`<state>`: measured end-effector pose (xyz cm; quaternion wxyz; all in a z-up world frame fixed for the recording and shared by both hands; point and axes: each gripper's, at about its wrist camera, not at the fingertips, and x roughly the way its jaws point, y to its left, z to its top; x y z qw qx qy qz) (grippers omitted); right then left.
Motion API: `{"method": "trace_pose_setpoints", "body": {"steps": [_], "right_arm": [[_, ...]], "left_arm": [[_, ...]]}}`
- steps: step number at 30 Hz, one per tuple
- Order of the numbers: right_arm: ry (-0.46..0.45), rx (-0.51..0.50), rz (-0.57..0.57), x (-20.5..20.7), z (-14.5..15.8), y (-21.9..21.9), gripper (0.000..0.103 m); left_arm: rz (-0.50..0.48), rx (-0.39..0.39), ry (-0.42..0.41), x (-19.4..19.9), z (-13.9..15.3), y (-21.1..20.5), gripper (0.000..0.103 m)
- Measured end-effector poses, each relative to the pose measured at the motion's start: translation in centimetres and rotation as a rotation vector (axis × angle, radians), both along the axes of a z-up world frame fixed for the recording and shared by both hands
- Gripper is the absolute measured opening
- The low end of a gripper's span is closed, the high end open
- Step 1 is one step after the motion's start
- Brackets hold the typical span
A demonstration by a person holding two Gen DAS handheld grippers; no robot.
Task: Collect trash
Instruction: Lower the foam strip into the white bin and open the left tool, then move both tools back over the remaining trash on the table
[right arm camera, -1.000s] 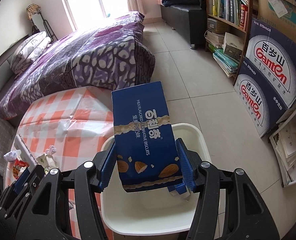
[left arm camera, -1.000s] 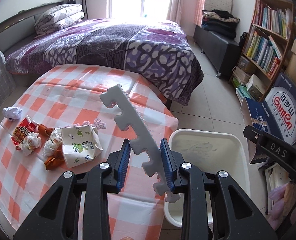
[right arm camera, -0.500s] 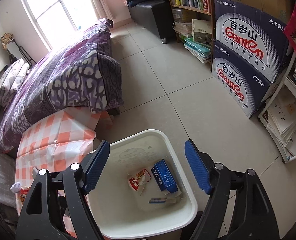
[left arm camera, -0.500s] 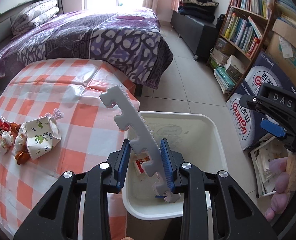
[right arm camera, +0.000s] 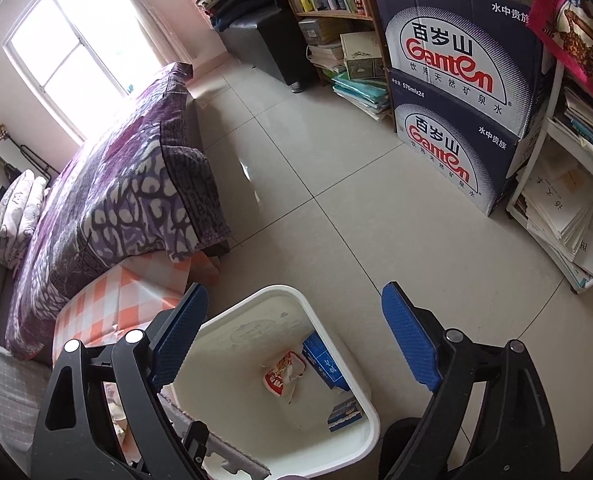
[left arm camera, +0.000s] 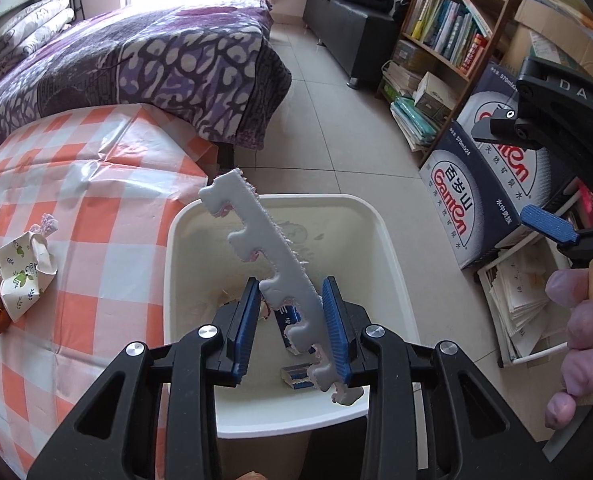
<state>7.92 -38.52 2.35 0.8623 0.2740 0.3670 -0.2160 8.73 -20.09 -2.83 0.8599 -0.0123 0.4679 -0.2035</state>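
A bedroom with pale floor tiles [right arm camera: 336, 216] holds a bed under a purple patterned blanket [left arm camera: 144, 60], a wooden bookshelf [left arm camera: 452, 28] and stacked dark blue water cartons [right arm camera: 452, 92]. Beside the bed stands a table covered with an orange-and-white checked cloth [left arm camera: 80, 208], and close against its edge on the floor sits a white square plastic bin [left arm camera: 372, 216].

The left gripper [left arm camera: 292, 320] hovers over the bin with a long, notched strip of white foam [left arm camera: 272, 260] between its blue pads. The strip leans against the right-hand pad while a gap shows at the other; the jaws are opening. The foam slants upward and away, its upper end above the bin's far rim.

The right gripper [right arm camera: 296, 344] is off to the bin's far side, its jaws spread wide, opening, and with nothing between them. Fingers of the person's hand [left arm camera: 572, 344] wrap its handle.

Inside the bin lie a dark blue biscuit box [right arm camera: 324, 364], a red-and-white crumpled wrapper [right arm camera: 282, 376] and a small blue-and-white packet [right arm camera: 344, 414]. On the tablecloth remain a crushed white paper cup with green print [left arm camera: 20, 276] and further scraps at the frame's left edge.
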Motion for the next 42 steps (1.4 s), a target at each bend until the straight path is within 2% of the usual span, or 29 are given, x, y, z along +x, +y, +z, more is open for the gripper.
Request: {"method": "trace_pose_setpoints", "body": {"steps": [3,6,11,18,24,34,42], "right_arm": [[-0.022,0.002,-0.018,-0.2,0.2,-0.2,0.093],[-0.03,-0.009,-0.011,0.1,0.4,0.2,0.095],[-0.015,-0.041,0.02,0.9,0.3,1.7,0.096],[0.024,-0.092,0.076,2.5,-0.3,4.9,0.096],[0.05,-0.154,0.109,3.6,-0.6,7.4,0.096],[0.091,-0.203,0.197,5.0,-1.6,11.5,0.096],[0.12,-0.217,0.266,6.1,-2.6,15.0,0.096]], "left_arm": [[-0.037,-0.013,0.017,0.5,0.0,-0.2,0.054],[-0.051,-0.023,0.033,0.9,0.2,0.2,0.073],[-0.022,0.012,0.007,1.8,0.8,2.1,0.074],[0.06,0.073,-0.032,3.8,1.2,6.7,0.086],[0.129,0.085,-0.037,5.1,0.9,10.1,0.087],[0.235,0.106,-0.036,6.2,0.4,15.7,0.087],[0.304,0.153,-0.02,6.6,-0.4,20.0,0.088]]}}
